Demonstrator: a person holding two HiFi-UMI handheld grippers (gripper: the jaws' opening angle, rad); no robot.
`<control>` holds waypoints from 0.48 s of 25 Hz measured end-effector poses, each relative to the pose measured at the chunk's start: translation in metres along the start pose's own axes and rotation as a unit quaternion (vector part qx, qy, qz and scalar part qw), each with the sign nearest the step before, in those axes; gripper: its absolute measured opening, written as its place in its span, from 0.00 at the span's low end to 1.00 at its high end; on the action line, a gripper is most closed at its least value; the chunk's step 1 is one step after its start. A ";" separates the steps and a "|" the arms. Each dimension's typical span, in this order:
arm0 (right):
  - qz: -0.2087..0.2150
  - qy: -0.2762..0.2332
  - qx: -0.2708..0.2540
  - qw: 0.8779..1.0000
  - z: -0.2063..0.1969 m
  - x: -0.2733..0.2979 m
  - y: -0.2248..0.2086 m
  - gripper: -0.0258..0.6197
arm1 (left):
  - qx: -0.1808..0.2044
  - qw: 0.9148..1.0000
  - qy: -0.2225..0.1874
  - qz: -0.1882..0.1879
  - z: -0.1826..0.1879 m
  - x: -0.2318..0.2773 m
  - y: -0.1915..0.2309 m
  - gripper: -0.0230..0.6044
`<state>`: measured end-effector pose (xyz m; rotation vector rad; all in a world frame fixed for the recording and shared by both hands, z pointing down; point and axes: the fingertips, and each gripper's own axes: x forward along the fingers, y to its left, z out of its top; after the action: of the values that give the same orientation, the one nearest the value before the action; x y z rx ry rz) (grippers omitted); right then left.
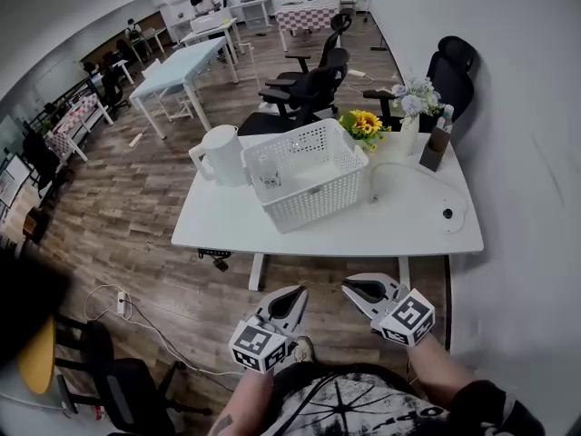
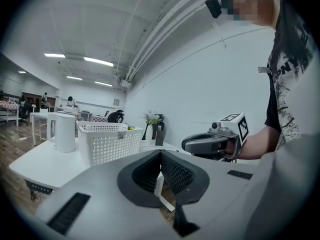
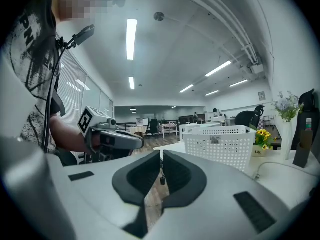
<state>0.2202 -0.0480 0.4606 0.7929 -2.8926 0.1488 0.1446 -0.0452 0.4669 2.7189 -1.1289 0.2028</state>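
Both grippers hang in front of the person, short of the near edge of a white table [image 1: 227,221], and hold nothing. My left gripper [image 1: 292,295] is shut, its dark ribbed pads meeting in the left gripper view [image 2: 161,155]. My right gripper [image 1: 354,288] is shut too, with only a thin slit between its pads [image 3: 161,156]. Their tips point toward each other, a short gap apart. On the table a white perforated basket [image 1: 304,175] stands nearest, with a white jug [image 1: 221,155] to its left.
Sunflowers [image 1: 363,123], a vase of pale flowers [image 1: 413,98] and a dark bottle [image 1: 438,143] stand at the table's far right. A white cable [image 1: 408,166] runs to a small black item [image 1: 447,213]. Black office chairs [image 1: 313,84] stand behind; a wall [image 1: 517,107] runs along the right.
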 end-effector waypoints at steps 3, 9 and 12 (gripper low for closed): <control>-0.011 -0.002 -0.001 1.000 0.008 0.022 -0.011 0.08 | 0.003 1.000 0.003 -0.011 0.004 0.004 0.025 0.05; -0.034 -0.006 0.005 0.999 0.020 0.065 -0.032 0.08 | 0.010 1.000 0.002 -0.029 0.020 0.012 0.078 0.05; -0.047 -0.004 0.005 0.999 0.028 0.085 -0.034 0.08 | 0.014 0.999 -0.002 -0.038 0.028 0.007 0.101 0.05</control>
<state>0.1617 -0.1230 0.4490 0.9315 -2.8573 0.1489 0.0791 -0.1258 0.4532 2.7814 -1.0297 0.2023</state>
